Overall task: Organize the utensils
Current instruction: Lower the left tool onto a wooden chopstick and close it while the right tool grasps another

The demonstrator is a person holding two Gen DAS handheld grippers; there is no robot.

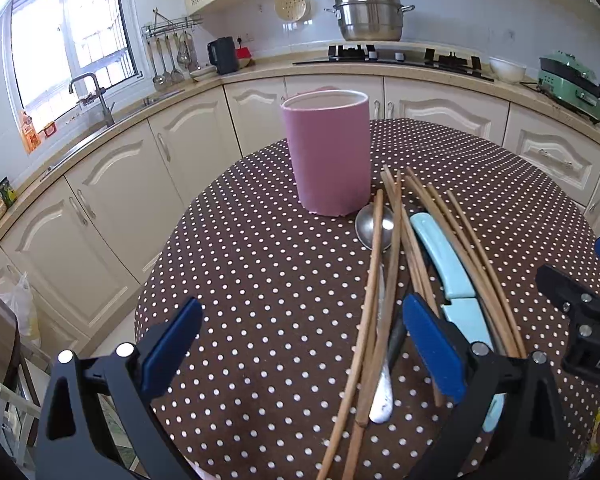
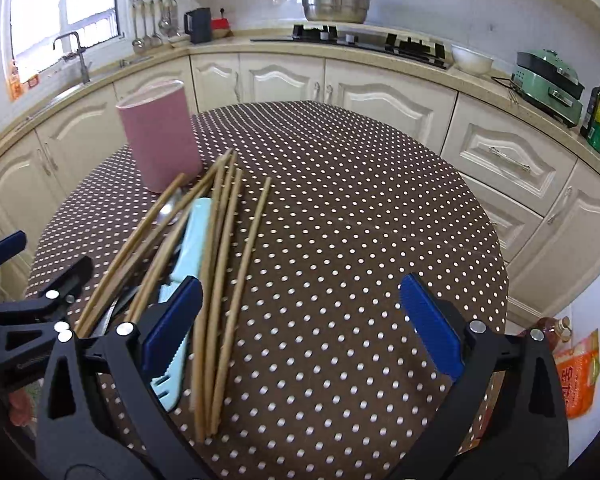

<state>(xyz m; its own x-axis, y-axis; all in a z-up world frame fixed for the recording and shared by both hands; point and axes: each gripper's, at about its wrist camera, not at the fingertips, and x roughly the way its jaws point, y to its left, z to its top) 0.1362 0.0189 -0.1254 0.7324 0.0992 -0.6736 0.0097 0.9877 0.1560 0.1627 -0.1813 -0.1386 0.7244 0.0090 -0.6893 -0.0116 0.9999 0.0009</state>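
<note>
Both grippers' fingers (image 1: 180, 340) (image 2: 428, 320) spread apart over polka-dot tablecloth (image 2: 340, 200) fronting cream cabinets (image 2: 380, 96).

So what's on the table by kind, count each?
Pink holder: 1
Wooden chopsticks: 7 that I can separate; the overlap may hide more
Metal spoon: 1
Light-blue utensil, looks like a sheathed knife: 1
Total: 10
</note>
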